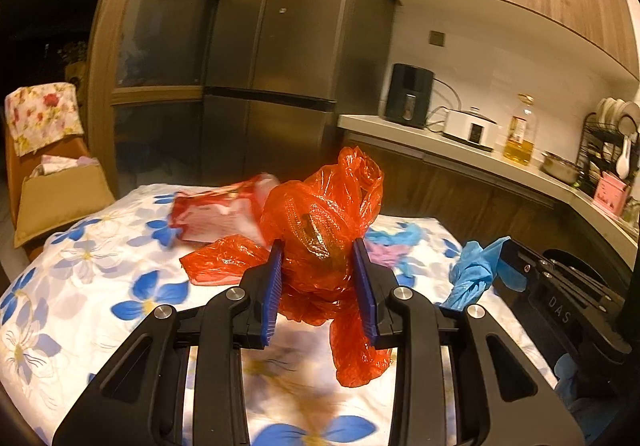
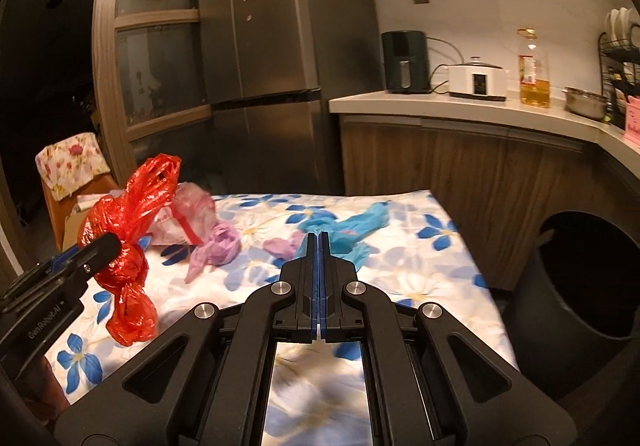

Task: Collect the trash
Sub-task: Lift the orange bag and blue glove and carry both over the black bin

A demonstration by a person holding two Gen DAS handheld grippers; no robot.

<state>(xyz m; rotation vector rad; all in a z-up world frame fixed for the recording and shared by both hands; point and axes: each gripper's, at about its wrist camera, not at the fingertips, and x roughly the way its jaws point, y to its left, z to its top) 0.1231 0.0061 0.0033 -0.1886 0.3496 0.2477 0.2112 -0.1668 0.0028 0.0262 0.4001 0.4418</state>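
Note:
My left gripper (image 1: 317, 252) is shut on a crumpled red plastic bag (image 1: 320, 205), lifted a little above the floral tablecloth (image 1: 100, 278). The right wrist view shows the same red bag (image 2: 132, 213) hanging from the left gripper (image 2: 110, 246) at the left. My right gripper (image 2: 319, 240) is shut with a blue plastic bag (image 2: 352, 226) pinched at its tips. In the left wrist view that blue bag (image 1: 476, 274) dangles from the right gripper (image 1: 514, 260). A purple plastic scrap (image 2: 220, 246) and a red-and-white wrapper (image 2: 184, 217) lie on the cloth.
A dark round bin (image 2: 580, 278) stands right of the table. Behind are a steel fridge (image 2: 264, 45) and a counter (image 2: 460, 105) with an air fryer, a cooker, an oil bottle and a pot. A cardboard box (image 1: 60, 197) sits on a chair at the left.

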